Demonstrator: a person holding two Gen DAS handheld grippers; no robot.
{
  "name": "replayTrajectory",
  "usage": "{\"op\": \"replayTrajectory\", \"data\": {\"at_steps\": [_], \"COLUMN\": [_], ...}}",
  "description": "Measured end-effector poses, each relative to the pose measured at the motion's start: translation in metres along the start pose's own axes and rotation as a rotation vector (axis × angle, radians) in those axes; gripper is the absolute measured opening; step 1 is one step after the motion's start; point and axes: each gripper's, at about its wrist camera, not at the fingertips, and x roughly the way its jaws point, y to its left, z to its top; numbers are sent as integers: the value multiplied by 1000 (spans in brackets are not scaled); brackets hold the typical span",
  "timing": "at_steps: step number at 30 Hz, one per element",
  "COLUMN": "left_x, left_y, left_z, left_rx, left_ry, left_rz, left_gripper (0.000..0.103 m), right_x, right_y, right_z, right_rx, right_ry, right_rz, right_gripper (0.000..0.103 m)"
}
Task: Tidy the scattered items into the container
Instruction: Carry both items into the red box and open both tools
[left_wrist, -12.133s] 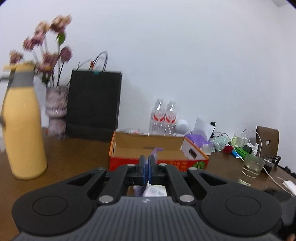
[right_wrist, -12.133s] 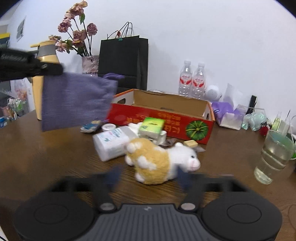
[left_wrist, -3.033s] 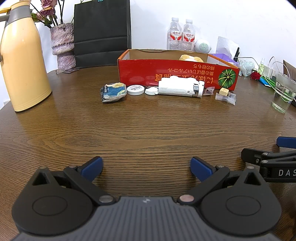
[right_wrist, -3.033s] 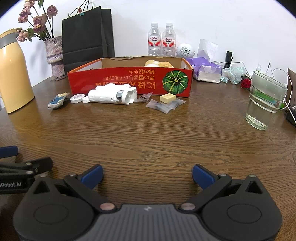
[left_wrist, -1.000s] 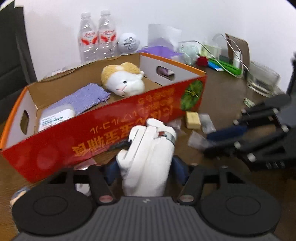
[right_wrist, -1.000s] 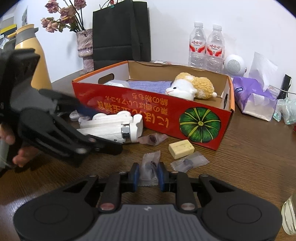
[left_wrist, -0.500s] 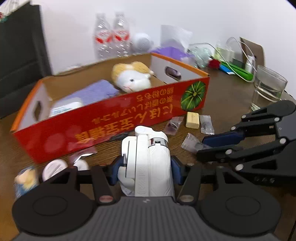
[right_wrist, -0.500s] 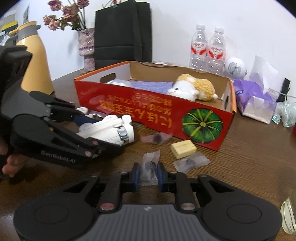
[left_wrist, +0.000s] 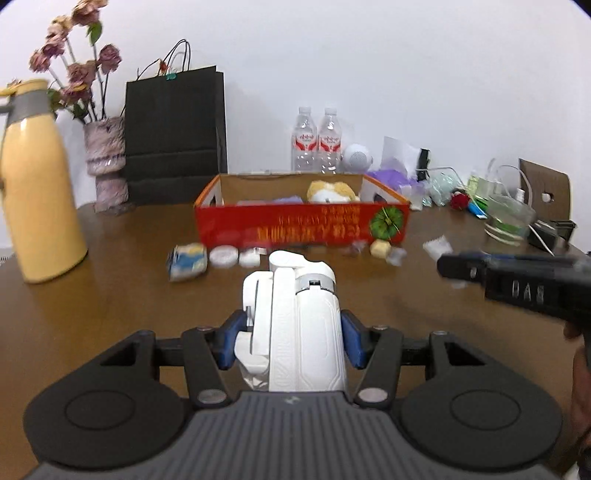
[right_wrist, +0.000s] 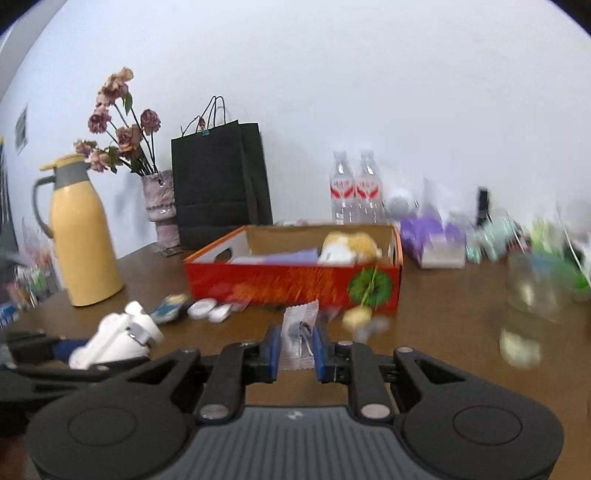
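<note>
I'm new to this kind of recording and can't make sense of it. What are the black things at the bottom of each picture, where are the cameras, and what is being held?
No robot here: a person carries a two-finger gripper in each hand, with a wide-angle camera on each looking forward along its fingers. In the left view, the left gripper is shut on a white folded device. In the right view, the right gripper pinches a small clear packet. Ahead on the brown table stands a red cardboard box already holding a plush toy and purple cloth. Small items lie in front of it.
</note>
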Motion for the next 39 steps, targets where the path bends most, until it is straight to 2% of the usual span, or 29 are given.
{"op": "replayTrajectory", "data": {"at_steps": [3, 5, 9, 12, 15, 18, 21, 23, 26, 29, 32, 34, 35, 37, 39], "left_x": [-13, -18, -12, 14, 63, 127, 196, 242, 299, 340, 361, 367, 367, 363, 354], "left_y": [5, 8, 15, 28, 40, 45, 47, 46, 43, 35, 27, 26, 26, 28, 32], "left_z": [-1, 9, 53, 111, 180, 243, 281, 290, 277, 254, 237, 234, 236, 243, 254], "left_rx": [-12, -24, -49, -87, -107, -132, -159, -172, -190, -189, -149, -143, -134, -119, -106], "left_ry": [-8, -42, -68, -39, 27, 155, 290, 381, 504, 596, 660, 676, 671, 650, 618], "left_rz": [-7, -12, -87, -162, -191, -210, -208, -190, -181, -180, -179, -188, -201, -207, -201], "left_gripper": [54, 54, 55, 55, 55, 55, 55, 55, 55, 55, 55, 58, 61, 72, 81], "right_x": [-25, -37, -43, -30, -2, 43, 101, 141, 205, 263, 312, 331, 337, 344, 343], "right_y": [16, 23, 20, 8, -17, -50, -79, -95, -104, -110, -116, -116, -116, -117, -118], "right_z": [-23, -28, -6, 42, 105, 169, 218, 239, 250, 238, 216, 205, 201, 195, 196], "right_rx": [12, -7, -11, -47, -33, 16, 62, 91, 107, 105, 108, 88, 83, 76, 79], "right_ry": [10, 1, -50, -104, -103, -16, 130, 224, 362, 478, 585, 631, 647, 665, 659], "right_rz": [3, 10, 7, -6, -31, -47, -58, -55, -49, -58, -77, -89, -100, -106, -111], "right_gripper": [17, 17, 17, 17, 17, 17, 17, 17, 18, 18, 18, 20, 25, 39, 44]}}
